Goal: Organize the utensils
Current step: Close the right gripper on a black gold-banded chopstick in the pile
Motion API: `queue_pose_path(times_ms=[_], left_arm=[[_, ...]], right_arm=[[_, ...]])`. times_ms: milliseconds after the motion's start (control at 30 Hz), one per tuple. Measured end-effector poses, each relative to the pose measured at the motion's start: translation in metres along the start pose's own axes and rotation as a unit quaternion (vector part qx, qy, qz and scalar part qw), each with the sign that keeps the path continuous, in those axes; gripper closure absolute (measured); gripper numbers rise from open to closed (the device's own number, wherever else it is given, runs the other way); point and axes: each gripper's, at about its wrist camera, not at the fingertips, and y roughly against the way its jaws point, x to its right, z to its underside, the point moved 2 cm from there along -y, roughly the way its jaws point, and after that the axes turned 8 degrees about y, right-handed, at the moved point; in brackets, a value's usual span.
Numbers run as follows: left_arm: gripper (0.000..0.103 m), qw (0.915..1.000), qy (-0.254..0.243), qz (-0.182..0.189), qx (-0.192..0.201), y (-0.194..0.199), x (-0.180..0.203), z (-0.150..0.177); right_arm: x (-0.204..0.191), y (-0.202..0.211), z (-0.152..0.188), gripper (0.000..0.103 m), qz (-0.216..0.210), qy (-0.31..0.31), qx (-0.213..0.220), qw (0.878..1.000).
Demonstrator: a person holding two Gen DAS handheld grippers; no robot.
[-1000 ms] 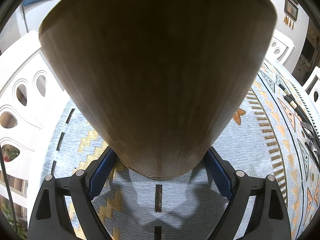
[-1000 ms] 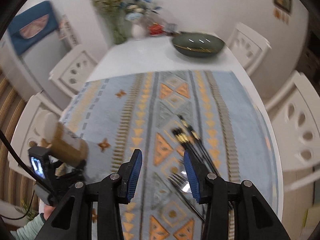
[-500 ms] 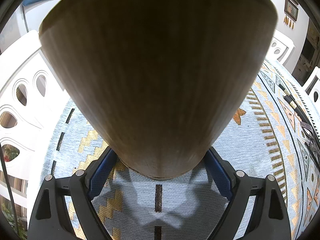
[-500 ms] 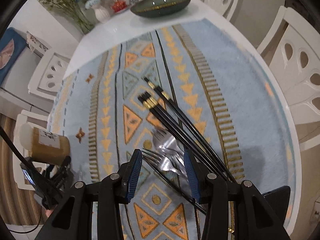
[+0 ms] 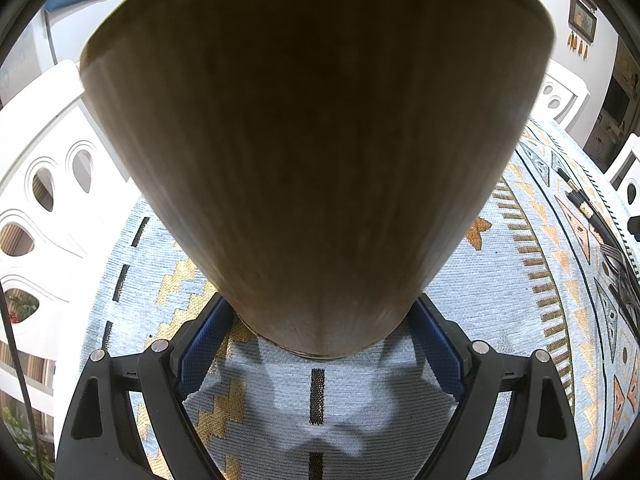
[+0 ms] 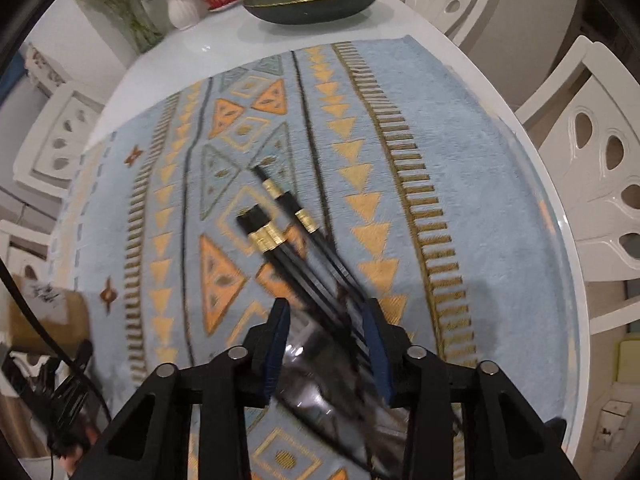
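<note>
Right gripper closing over the utensil pile; holder kept steady on the left.

Black chopsticks (image 6: 298, 240) with gold bands lay fanned on the patterned cloth (image 6: 440, 140), nearer its right edge, thin ends running down between the pads of the right gripper (image 6: 326, 344), with blurred silver cutlery (image 6: 320, 384), probably forks, beneath. Jaws narrowing around the bundle; firm pad contact not yet discernible through the blur. Best done by pinching low and across the whole bundle, square to the sticks, so none slips out on lifting. Wooden holder (image 5: 316, 152) stood near the left edge of the cloth, clamped at its base by the left gripper (image 5: 320, 344), ready to receive.
</note>
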Motion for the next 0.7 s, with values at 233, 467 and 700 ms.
queue_pose_path(times_ms=[233,467,700], left_arm=[[0.013,1.0000,0.000,0.000,0.000,0.000,-0.001,0.000],[0.012,1.0000,0.001,-0.001,-0.001,0.000,-0.002,0.000],[0.012,1.0000,0.001,-0.001,-0.001,0.000,-0.002,0.000]], right_arm=[[0.009,-0.017,0.001,0.071,0.024,0.012,-0.015,1.000],[0.027,-0.026,-0.005,0.071,0.031,0.009,-0.024,0.999],[0.011,-0.036,-0.009,0.071,0.042,0.057,-0.037,0.997]])
